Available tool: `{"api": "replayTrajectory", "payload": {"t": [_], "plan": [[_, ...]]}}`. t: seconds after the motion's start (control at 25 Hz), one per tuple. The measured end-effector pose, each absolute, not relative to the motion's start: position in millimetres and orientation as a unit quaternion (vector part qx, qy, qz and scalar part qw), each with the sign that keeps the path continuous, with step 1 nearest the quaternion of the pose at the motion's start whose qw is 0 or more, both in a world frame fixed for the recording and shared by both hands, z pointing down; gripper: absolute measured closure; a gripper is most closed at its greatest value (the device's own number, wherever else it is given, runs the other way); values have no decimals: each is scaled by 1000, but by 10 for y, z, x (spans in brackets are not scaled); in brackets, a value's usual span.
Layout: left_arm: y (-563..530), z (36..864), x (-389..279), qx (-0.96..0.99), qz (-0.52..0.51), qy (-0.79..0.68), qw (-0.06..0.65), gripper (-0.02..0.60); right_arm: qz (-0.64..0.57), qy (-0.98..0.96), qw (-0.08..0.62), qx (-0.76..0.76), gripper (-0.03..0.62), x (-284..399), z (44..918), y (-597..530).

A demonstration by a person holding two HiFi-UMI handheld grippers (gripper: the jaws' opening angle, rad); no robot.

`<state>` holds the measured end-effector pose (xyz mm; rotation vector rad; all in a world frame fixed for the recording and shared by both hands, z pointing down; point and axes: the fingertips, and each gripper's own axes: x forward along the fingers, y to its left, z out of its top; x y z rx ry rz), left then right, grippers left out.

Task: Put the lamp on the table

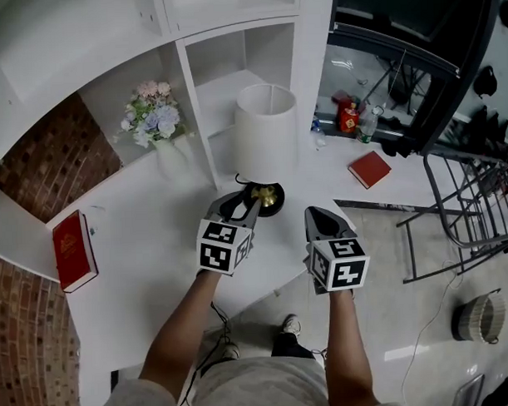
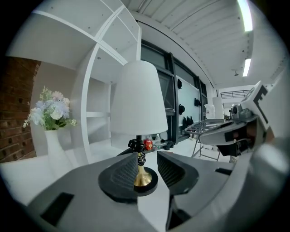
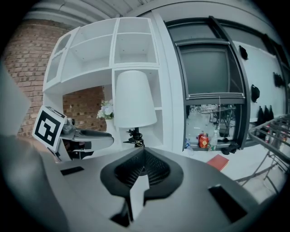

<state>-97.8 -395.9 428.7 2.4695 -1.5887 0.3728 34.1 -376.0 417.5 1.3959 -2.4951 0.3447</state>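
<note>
The lamp (image 1: 266,131) has a white shade, a gold stem and a round black base, and it stands upright on the white table (image 1: 147,243) in front of the shelves. My left gripper (image 1: 242,205) reaches its base from the near side. In the left gripper view the lamp (image 2: 138,99) has its gold stem between the jaws of the left gripper (image 2: 147,168), close to the left pad, with a gap to the right pad. My right gripper (image 1: 323,217) hovers right of the lamp with nothing in it. The right gripper (image 3: 144,153) has its jaws together, and the lamp (image 3: 133,99) stands ahead of it.
A white vase of flowers (image 1: 155,118) stands in the shelf bay behind the lamp. One red book (image 1: 73,250) lies at the table's left and another red book (image 1: 369,169) at its right. A metal rack (image 1: 470,199) and a basket (image 1: 478,315) stand on the floor at right.
</note>
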Motion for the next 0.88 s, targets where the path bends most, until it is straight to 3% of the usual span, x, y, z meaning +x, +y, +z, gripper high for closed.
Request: {"api": "replayTrajectory", "payload": {"t": [0.88], "plan": [[-3509, 3769, -1359, 814, 150, -557, 64, 534, 103, -872, 103, 468, 591, 79, 3764, -3628]]}}
